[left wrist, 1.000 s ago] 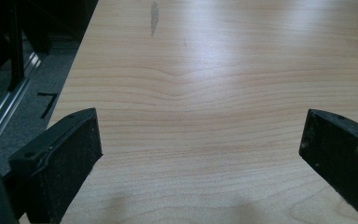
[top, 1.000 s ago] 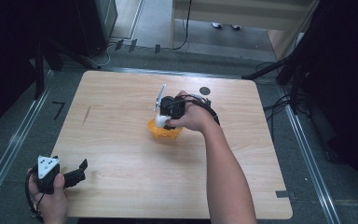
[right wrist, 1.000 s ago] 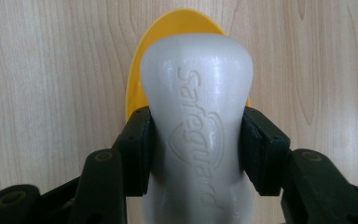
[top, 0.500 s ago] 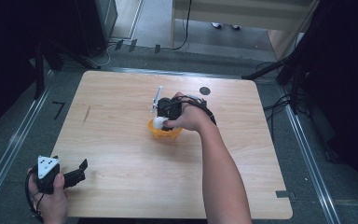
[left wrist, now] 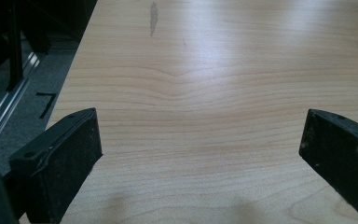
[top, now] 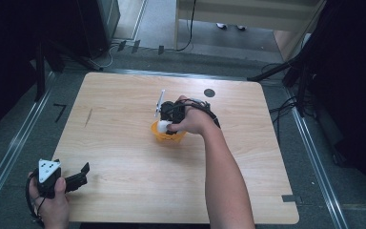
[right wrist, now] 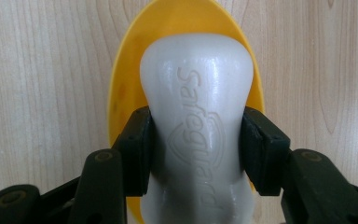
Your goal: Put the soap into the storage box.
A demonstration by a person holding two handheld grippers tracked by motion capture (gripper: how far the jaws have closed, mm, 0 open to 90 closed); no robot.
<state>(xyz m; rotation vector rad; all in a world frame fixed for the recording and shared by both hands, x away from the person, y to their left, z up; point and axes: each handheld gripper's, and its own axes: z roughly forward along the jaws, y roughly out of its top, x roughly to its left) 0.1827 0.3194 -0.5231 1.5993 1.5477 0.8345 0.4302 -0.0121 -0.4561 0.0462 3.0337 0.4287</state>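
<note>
In the high view, my right gripper (top: 164, 125) holds a white soap bar (top: 163, 126) over the yellow dish (top: 169, 135) near the table (top: 124, 105) centre; my left gripper (top: 82, 172) idles at the near left corner. In the left gripper view, its jaws stand spread over bare wood. In the right gripper view, the jaws pinch the bar (right wrist: 196, 121) at its waist, long axis pointing away along the jaws, in line with the dish (right wrist: 123, 93). I judge it best to lower level, centred, then release.
</note>
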